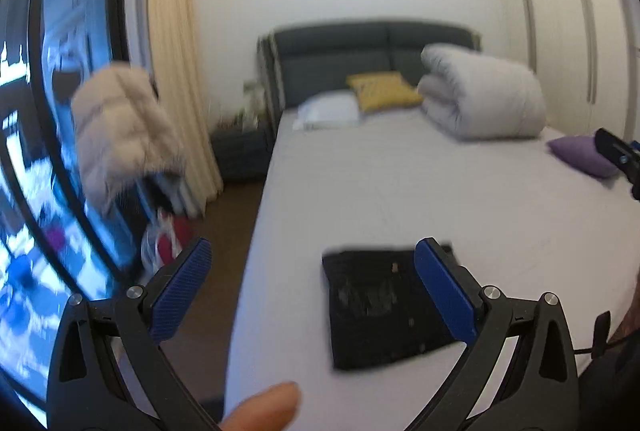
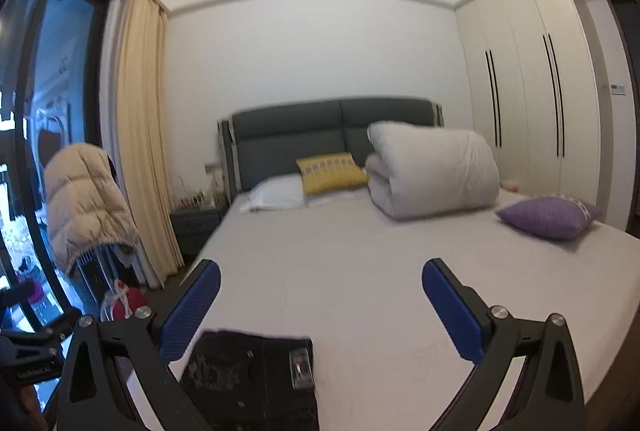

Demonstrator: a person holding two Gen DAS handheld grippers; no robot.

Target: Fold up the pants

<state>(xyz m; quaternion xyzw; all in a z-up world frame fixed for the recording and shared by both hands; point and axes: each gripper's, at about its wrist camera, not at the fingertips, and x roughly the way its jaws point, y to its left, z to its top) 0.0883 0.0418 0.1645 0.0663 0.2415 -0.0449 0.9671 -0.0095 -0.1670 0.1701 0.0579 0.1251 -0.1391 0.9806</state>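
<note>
Black pants (image 1: 384, 307), folded into a compact rectangle, flat on the bed (image 1: 400, 191) near its foot edge; left gripper (image 1: 312, 291) and right gripper (image 2: 320, 307) both spread wide, empty, raised above the pants, clear of the fabric.

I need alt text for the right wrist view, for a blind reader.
An open right gripper hovers above black pants, folded into a compact rectangle at the near edge of a bed. Farther back lie a rolled white duvet, a yellow pillow and a purple cushion.
</note>
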